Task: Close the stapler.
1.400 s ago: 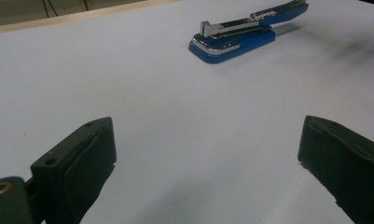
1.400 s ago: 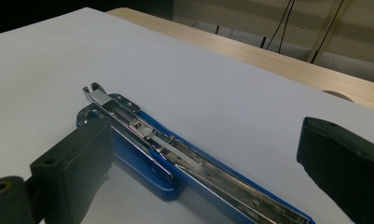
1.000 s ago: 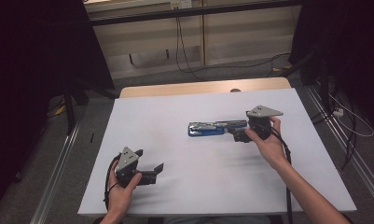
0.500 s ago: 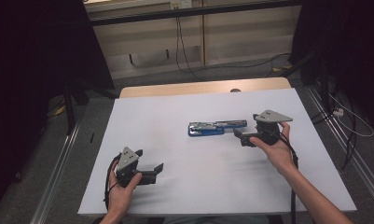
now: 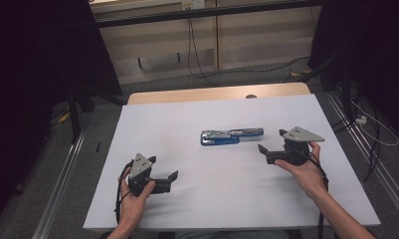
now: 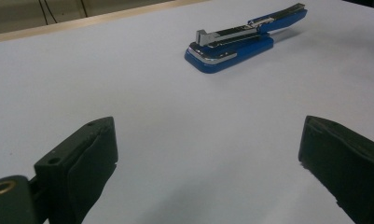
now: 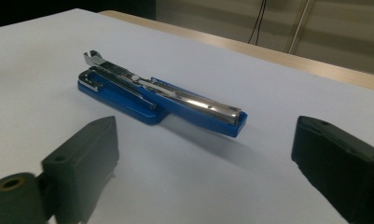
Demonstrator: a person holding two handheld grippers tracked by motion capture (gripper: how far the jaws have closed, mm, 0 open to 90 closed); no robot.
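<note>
A blue and chrome stapler (image 5: pixel 231 136) lies swung open flat near the middle of the white table (image 5: pixel 187 124). My right gripper (image 5: pixel 272 142) is held just right of the stapler's far end, apart from it, open with nothing between its jaws. In the right gripper view the stapler (image 7: pixel 161 98) lies ahead of the open right gripper (image 7: pixel 205 135). My left gripper (image 5: pixel 163 168) rests low at the front left, open and holding nothing. In the left gripper view the stapler (image 6: pixel 243 39) sits well beyond the open left gripper (image 6: pixel 208 135).
A wooden strip (image 5: pixel 217 93) runs along the table's far edge. Cables (image 5: pixel 371 129) trail on the floor at the right. Dark stands and curtains (image 5: pixel 38 74) flank the table on both sides.
My right gripper has drawn back from the stapler's right end, moving right and toward the person. The stapler stays on the table. The left gripper has not moved.
</note>
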